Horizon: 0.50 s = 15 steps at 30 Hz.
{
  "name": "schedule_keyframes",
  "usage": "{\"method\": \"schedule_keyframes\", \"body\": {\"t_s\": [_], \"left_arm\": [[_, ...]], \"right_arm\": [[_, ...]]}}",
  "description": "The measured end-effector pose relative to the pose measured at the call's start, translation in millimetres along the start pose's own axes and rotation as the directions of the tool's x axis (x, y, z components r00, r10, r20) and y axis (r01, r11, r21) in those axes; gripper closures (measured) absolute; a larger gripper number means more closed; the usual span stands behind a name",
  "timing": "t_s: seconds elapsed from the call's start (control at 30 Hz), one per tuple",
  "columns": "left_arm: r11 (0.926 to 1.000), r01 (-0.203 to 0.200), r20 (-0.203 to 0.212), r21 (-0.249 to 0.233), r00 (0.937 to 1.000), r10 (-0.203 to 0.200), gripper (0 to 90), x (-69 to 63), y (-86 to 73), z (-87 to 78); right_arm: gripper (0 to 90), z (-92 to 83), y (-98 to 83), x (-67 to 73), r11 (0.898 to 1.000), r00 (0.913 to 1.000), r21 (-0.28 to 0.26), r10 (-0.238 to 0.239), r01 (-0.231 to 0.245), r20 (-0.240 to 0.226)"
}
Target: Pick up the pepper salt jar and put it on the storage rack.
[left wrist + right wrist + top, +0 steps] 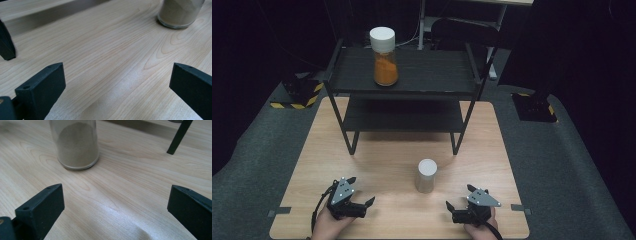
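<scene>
A glass jar of grey-beige powder with a pale lid stands upright on the wooden table, between the two grippers and a little beyond them. Its base shows at the top right of the left gripper view and at the top left of the right gripper view. My left gripper rests near the front left edge, open, nothing between its jaws. My right gripper sits near the front right, open and empty too. A second jar with orange powder and a white lid stands on the shelf's top level.
A black two-level metal shelf stands at the table's far half; its legs come down onto the wood. One leg shows in the right gripper view. Grey carpet surrounds the table.
</scene>
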<state>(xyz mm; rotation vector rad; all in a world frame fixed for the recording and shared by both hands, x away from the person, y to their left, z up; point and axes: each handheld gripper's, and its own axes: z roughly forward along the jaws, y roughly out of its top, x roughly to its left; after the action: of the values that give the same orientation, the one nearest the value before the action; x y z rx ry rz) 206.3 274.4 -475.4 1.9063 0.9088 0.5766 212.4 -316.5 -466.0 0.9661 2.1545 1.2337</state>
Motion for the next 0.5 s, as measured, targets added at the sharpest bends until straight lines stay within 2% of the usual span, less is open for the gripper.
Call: {"method": "schedule_keyframes", "body": {"t_s": [0.3,0.5], "left_arm": [[0.9998,-0.016,-0.019,0.01,0.9997,0.016,0.6,-4.7,1.4,0.0],[0.9996,-0.027,-0.014,0.011,0.9995,0.028,0.4,-4.9,1.3,-0.3]], "right_arm": [[0.2,0.0,-2.3,2.7,1.0,0.9997,-0.019,-0.023,0.023,-0.006],[1.3,-1.7,-6.5,1.6,0.999,0.9999,-0.044,0.015,-0.015,0.005]]}}
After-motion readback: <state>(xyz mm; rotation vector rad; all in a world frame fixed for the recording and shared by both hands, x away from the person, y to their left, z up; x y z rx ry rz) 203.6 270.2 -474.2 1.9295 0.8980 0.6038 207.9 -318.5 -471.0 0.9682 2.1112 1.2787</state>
